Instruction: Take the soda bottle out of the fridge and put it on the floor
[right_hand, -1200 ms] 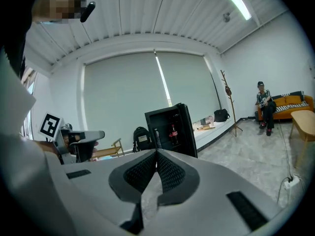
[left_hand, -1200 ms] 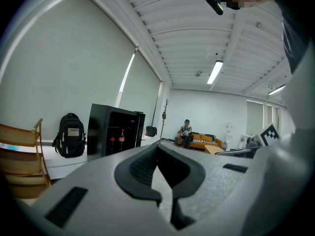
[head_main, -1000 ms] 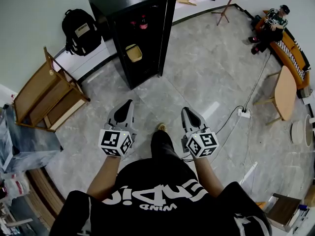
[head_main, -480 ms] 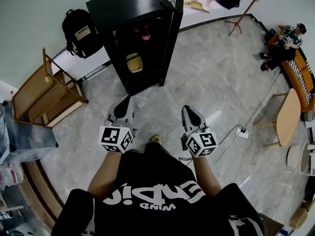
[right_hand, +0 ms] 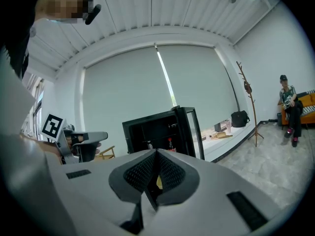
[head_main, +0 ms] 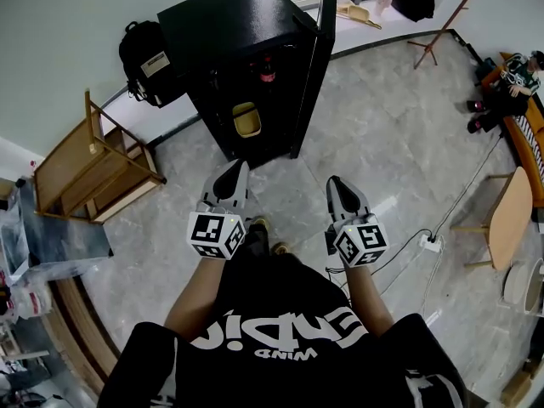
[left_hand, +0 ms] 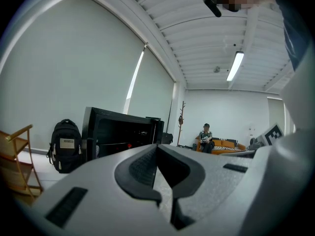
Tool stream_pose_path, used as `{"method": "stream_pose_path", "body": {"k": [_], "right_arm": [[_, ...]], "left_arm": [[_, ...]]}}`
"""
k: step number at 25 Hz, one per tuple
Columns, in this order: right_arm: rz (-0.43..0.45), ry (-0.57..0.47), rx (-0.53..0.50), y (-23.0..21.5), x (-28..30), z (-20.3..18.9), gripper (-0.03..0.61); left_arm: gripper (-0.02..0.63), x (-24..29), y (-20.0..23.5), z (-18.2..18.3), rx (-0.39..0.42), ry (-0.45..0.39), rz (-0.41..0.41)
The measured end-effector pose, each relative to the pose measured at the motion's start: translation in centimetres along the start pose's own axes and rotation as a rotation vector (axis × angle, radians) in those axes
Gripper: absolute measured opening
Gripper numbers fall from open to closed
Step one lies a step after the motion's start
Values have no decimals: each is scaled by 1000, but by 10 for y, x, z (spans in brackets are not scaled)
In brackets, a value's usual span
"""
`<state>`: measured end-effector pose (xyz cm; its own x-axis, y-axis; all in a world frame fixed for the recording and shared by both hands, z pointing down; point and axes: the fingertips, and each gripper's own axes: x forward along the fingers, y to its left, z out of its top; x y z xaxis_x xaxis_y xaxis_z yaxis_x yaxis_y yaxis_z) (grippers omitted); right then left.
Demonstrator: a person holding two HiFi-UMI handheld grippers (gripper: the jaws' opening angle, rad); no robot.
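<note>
The black fridge (head_main: 228,25) stands against the wall with its door (head_main: 316,68) open. The soda bottle (head_main: 267,69), with a red cap, stands upright on an upper shelf inside the fridge. Lower in the same fridge there is a yellow container (head_main: 246,119). The person stands on the grey floor (head_main: 387,134) in front of the fridge, not yet at it, and holds both tools forward side by side.

The left hand-held gripper (head_main: 240,170) has its jaws pressed together and nothing is between them. The right hand-held gripper (head_main: 335,184) also has its jaws closed together and carries nothing. Both point toward the fridge, well apart from the bottle.

A black backpack (head_main: 146,58) leans at the wall to the left of the fridge, and a wooden rack (head_main: 89,164) stands further left. Another person (head_main: 520,82) sits on an orange sofa (head_main: 529,143) at the far right.
</note>
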<state>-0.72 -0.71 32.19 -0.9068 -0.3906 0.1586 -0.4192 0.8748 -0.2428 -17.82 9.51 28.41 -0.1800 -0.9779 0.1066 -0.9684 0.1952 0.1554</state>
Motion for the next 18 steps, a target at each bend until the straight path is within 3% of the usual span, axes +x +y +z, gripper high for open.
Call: {"method": "stream_pose_path", "body": {"k": [9, 18], "right_arm": [[-68, -33, 22, -12, 47, 9, 25], [-130, -20, 47, -21, 80, -5, 25]], "left_arm": [[8, 51, 36, 2, 6, 20, -59], [8, 97, 69, -10, 16, 51, -108]]}}
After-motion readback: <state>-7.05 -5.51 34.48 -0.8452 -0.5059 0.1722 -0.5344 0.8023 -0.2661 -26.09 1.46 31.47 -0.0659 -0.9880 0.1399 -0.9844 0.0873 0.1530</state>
